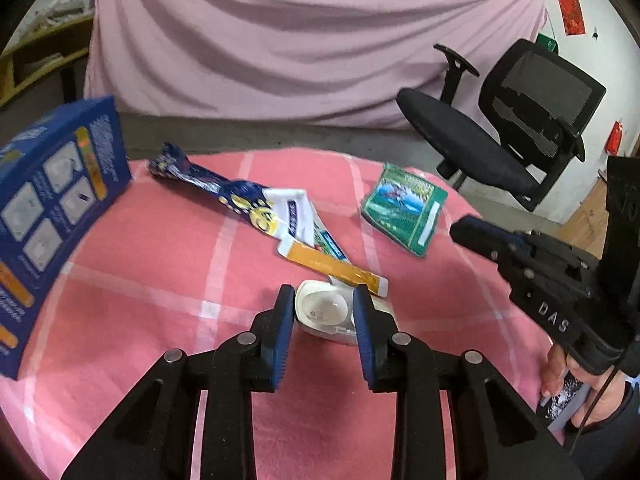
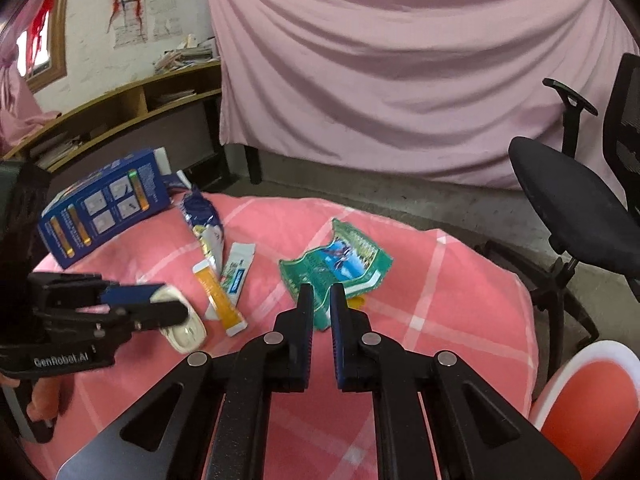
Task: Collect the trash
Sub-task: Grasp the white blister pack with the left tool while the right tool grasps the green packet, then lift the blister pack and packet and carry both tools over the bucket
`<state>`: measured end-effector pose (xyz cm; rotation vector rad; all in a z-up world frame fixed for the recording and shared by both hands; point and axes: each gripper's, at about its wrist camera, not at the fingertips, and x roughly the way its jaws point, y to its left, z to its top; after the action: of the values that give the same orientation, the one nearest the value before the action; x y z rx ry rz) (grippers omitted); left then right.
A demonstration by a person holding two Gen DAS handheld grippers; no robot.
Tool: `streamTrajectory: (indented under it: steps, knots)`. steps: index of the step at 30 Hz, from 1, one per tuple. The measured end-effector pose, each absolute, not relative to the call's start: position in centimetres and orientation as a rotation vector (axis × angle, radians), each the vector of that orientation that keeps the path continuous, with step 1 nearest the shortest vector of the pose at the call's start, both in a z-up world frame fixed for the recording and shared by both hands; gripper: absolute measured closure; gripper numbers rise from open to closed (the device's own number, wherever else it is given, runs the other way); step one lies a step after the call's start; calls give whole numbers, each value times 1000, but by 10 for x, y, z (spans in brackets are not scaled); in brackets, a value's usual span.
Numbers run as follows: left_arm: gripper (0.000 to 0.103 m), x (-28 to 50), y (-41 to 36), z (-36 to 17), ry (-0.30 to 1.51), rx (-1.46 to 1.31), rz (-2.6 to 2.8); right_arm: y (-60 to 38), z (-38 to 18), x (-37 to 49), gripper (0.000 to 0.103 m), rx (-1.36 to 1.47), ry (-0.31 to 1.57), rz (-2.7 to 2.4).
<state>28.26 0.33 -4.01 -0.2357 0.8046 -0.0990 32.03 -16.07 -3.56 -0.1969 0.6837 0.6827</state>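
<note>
A white plastic container (image 1: 326,312) lies on the pink checked cloth (image 1: 160,272). My left gripper (image 1: 324,312) has its blue pads on both sides of it and grips it; it also shows in the right wrist view (image 2: 184,322). An orange sachet (image 1: 340,270), a white-green sachet (image 2: 236,276) and a blue-yellow wrapper (image 1: 224,196) lie just beyond. A green wrapper (image 2: 336,264) lies to the right. My right gripper (image 2: 321,296) hovers at its near edge, jaws a narrow gap apart, holding nothing.
A blue box (image 1: 52,208) stands at the cloth's left edge. A black office chair (image 1: 500,136) stands off the right side. A pink sheet (image 1: 304,40) hangs behind. A wooden shelf (image 2: 120,104) is at back left. A red-white round object (image 2: 592,400) sits at lower right.
</note>
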Motion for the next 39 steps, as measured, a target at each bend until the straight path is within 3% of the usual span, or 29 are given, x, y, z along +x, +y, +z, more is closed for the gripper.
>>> streamTrajectory:
  steps: [4, 5, 6, 8, 13, 15, 18, 25, 28, 29, 33, 36, 38, 39]
  knots:
    - [78, 283, 9, -41, 791, -256, -22, -162, -39, 329, 93, -179, 713, 670]
    - [78, 284, 13, -42, 796, -268, -5, -163, -39, 332, 85, -170, 717, 670]
    - [78, 285, 16, -44, 803, -276, 7, -163, -39, 337, 67, -159, 720, 666]
    - [78, 288, 23, -47, 818, -304, 21, -161, -38, 346, 52, -144, 716, 671]
    - [78, 287, 39, -46, 814, -339, 26, -140, -43, 371, 47, -194, 748, 681]
    - [78, 286, 45, -45, 812, -352, 29, -129, -49, 377, 39, -235, 790, 699]
    - [78, 284, 54, -46, 814, -382, 22, -120, -60, 378, 39, -280, 843, 737]
    - [78, 284, 57, -45, 815, -397, 14, -107, -67, 366, 40, -386, 838, 733]
    - [78, 284, 59, -45, 814, -400, 12, -112, -65, 367, 47, -364, 834, 727]
    - [78, 284, 59, -45, 813, -397, 12, -115, -64, 369, 51, -349, 834, 723]
    - [78, 282, 60, -45, 808, -396, 11, -125, -60, 376, 85, -275, 835, 706]
    - [78, 280, 58, -45, 800, -386, 13, -130, -55, 374, 95, -253, 804, 699]
    - [80, 277, 55, -42, 785, -369, 16, -131, -51, 369, 96, -252, 770, 705]
    - [96, 275, 54, -41, 777, -361, 19, -131, -50, 366, 96, -255, 753, 705]
